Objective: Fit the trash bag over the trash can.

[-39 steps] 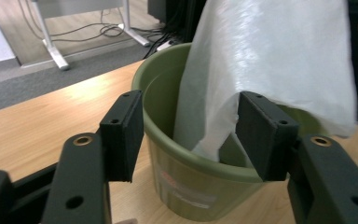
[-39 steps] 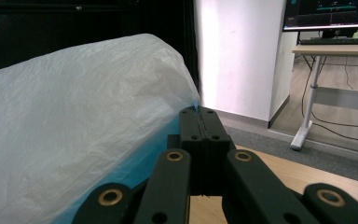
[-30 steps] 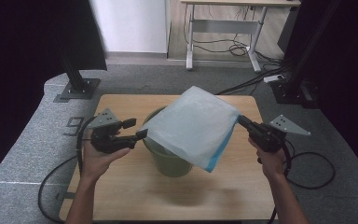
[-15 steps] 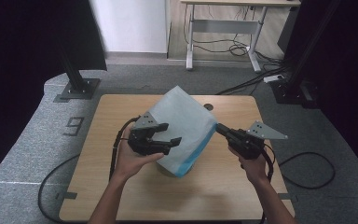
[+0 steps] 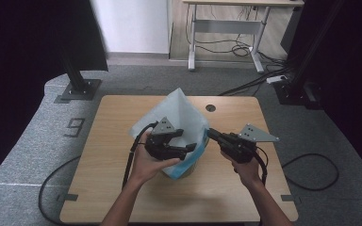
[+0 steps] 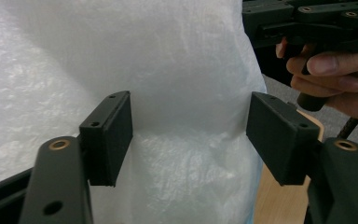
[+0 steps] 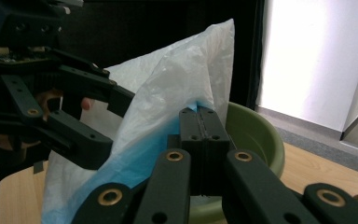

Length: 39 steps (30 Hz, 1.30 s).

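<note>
A: Where's the bag [image 5: 181, 117]?

B: Middle of the high view, on the table [image 5: 122, 197]. It stands up in a white peak, with a blue edge low down at the centre, draped over a green bin [image 7: 254, 135].

A: And the bin?

B: In the right gripper view it sits right of centre, its rim curving out from behind the bag [image 7: 168, 112]. In the high view the plastic covers nearly all of it.

A: What is the right gripper [image 7: 199, 112] doing?

B: Its jaws are clenched flat together on a fold of the bag, right at the blue edge, in the centre of its own view. In the high view that gripper [image 5: 211, 133] comes in from the right, tip against the bag's right side.

A: The left gripper [image 6: 191, 135]?

B: Its jaws have just been opening and closing a little. They stand apart now, one at lower left and one at lower right of its view, with white plastic [image 6: 168, 70] behind and between them. The pads aren't pressing on it, so it's released. In the high view it [image 5: 188, 141] lies across the bag's front, just left of centre.

A: Are the two close?

B: Near each other, with the bag between.
</note>
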Each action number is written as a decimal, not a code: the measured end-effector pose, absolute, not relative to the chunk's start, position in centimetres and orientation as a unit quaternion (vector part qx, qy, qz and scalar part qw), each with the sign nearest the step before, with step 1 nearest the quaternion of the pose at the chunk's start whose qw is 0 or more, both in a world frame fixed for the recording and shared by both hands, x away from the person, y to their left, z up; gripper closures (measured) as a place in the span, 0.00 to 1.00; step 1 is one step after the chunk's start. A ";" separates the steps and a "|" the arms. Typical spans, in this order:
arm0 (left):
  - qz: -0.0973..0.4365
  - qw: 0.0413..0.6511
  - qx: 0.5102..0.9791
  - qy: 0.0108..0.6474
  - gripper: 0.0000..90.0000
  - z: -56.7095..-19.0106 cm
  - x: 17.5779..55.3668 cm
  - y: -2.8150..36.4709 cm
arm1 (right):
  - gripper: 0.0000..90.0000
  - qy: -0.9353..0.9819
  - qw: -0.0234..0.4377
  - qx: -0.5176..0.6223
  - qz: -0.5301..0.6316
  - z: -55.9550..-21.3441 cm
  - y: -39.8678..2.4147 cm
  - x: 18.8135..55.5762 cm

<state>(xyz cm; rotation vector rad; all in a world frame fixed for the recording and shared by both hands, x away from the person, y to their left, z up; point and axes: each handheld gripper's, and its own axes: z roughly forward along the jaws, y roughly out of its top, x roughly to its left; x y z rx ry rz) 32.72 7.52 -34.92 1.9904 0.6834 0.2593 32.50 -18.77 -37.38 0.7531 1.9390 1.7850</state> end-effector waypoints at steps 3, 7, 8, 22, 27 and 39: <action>0.114 0.486 0.820 0.281 0.45 -35.3 32.6 7.1 | 0.99 0.693 0.198 0.266 0.640 -37.3 -18.5 32.3; 0.119 0.484 0.822 0.275 0.64 -35.6 32.6 6.9 | 0.98 0.697 0.196 0.261 0.639 -37.3 -18.1 32.0; 0.119 0.485 0.822 0.274 0.69 -35.7 32.6 6.9 | 0.99 0.698 0.197 0.260 0.638 -37.3 -18.0 31.9; 0.108 0.522 0.799 0.278 0.75 -35.9 32.1 7.3 | 0.98 0.697 0.198 0.282 0.629 -38.3 -18.3 32.2; 0.123 0.520 0.796 0.284 0.59 -35.7 31.5 7.2 | 0.99 0.698 0.200 0.287 0.626 -38.4 -18.4 32.3; 0.122 0.520 0.786 0.312 0.35 -36.2 30.9 7.1 | 0.99 0.694 0.209 0.302 0.619 -37.4 -17.9 32.3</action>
